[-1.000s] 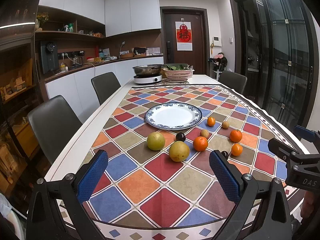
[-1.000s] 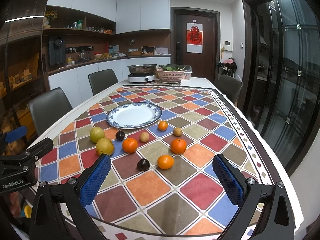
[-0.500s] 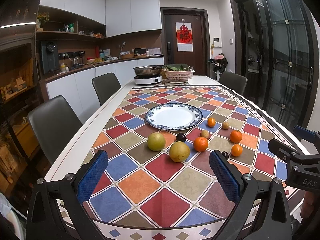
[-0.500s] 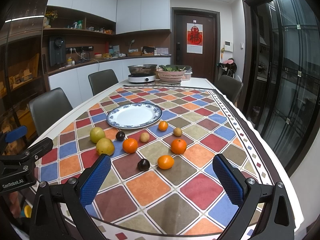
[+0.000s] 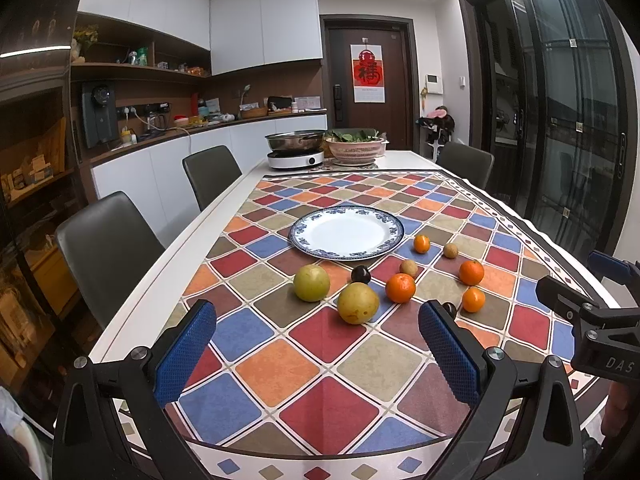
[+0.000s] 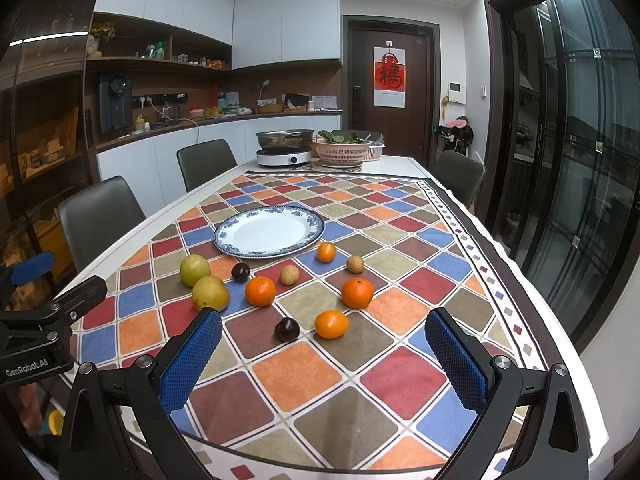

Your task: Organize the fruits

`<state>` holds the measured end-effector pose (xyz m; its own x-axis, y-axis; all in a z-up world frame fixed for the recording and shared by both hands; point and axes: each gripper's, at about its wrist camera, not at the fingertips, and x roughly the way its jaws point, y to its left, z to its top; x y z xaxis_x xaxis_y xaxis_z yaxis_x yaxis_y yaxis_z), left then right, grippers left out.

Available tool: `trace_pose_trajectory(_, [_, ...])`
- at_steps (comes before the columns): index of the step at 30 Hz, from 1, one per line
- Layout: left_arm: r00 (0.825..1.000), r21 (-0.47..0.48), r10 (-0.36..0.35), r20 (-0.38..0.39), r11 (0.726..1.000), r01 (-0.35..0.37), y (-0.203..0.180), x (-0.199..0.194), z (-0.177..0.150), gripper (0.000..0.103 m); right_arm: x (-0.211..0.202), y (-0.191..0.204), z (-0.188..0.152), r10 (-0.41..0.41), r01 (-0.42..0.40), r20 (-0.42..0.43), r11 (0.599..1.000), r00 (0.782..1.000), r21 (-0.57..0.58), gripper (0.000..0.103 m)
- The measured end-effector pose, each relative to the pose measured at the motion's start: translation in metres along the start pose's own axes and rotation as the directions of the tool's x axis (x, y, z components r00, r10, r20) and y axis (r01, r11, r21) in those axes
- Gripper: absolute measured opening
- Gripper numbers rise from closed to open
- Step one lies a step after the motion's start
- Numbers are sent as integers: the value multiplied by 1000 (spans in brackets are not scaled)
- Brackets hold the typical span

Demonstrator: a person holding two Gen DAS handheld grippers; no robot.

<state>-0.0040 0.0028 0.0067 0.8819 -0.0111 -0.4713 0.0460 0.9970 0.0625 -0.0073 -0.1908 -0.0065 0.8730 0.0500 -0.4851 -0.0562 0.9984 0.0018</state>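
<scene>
The fruits lie loose on the chequered cloth (image 6: 320, 372) of the desk, all on the near side of the blue-rimmed plate (image 6: 269, 232), none on it. Nearest the left gripper (image 5: 316, 344) are a yellow-green pear (image 5: 357, 303) and a green apple (image 5: 311, 282), just beside each other. Behind them sit a dark plum (image 5: 360, 274), a large orange (image 5: 400, 288) and a small tan fruit (image 5: 408, 267) (too small to name). In the right wrist view, a second dark plum (image 6: 287, 329) and a small orange (image 6: 331, 324) lie closest to the right gripper (image 6: 323, 344), with another orange (image 6: 357, 293) just beyond. Both grippers hover above the desk's near edge, jaws spread wide, holding nothing. At the far end stand a pan on a cooker (image 6: 284, 148) and a basket of greens (image 6: 342, 149).
</scene>
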Motion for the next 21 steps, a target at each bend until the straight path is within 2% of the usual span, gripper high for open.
trace_pose_trajectory(10, [1000,34,-13,15,999,12,-9,3,3,103,-3,5,7,-17,17,17,1000,1000,-3,102])
trace_pose_trajectory(14, [999,65,-32,11,997,32,-19,9,3,103,-2,-5,8,-30,30,30,999,999,-29,102])
trace_pose_trajectory(21, [996,135,-85,16,988,82,-38,24,8,103,12,-15,10,12,-12,-2,997,1000,-77,102])
